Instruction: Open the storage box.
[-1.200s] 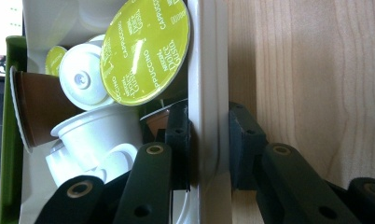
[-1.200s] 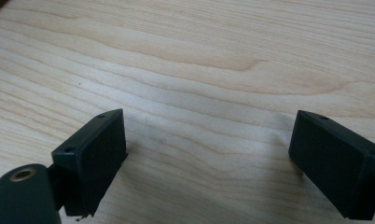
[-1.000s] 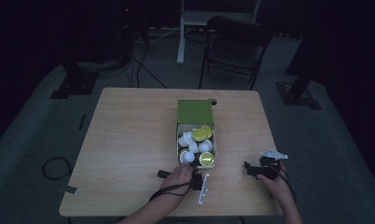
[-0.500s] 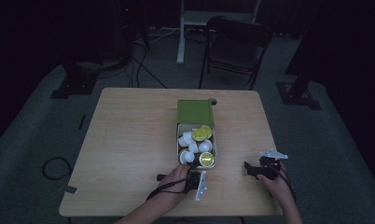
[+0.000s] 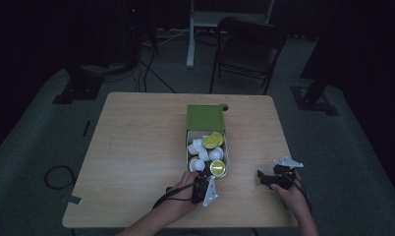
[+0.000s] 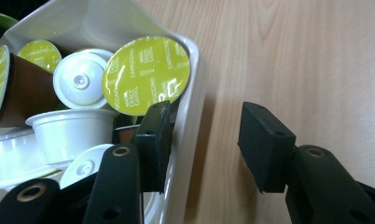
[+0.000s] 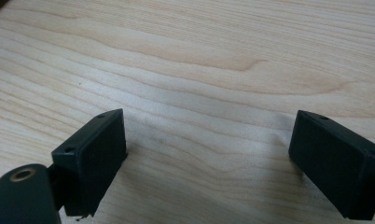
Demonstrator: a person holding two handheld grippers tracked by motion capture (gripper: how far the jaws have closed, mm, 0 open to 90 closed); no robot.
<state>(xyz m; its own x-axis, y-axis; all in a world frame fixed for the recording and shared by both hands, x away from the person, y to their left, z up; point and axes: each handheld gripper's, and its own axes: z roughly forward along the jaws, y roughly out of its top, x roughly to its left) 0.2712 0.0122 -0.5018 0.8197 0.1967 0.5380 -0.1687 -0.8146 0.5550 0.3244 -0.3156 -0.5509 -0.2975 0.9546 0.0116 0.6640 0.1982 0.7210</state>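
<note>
A white box (image 5: 226, 153) with a green lid (image 5: 205, 117) folded back stands mid-table, full of coffee capsules (image 6: 146, 74), some with yellow-green foil tops, some white. My left gripper (image 5: 201, 178) is at the box's near rim (image 6: 191, 116). Its jaws have just been opening and straddle the white wall, one pad (image 6: 153, 140) inside among the capsules and the other outside over the wood. A gap shows between the wall and the outer pad, so it grips nothing. My right gripper (image 5: 265, 178) rests open over bare tabletop (image 7: 204, 84), to the right of the box.
The wooden table (image 5: 136, 147) has free surface left of the box and along the right side. A dark folding chair (image 5: 247, 46) and cables on the floor lie beyond the far edge. Cables trail from both grippers toward the near edge.
My left gripper has crept slightly toward the box and lifted a little. The right gripper and the box have kept still.
</note>
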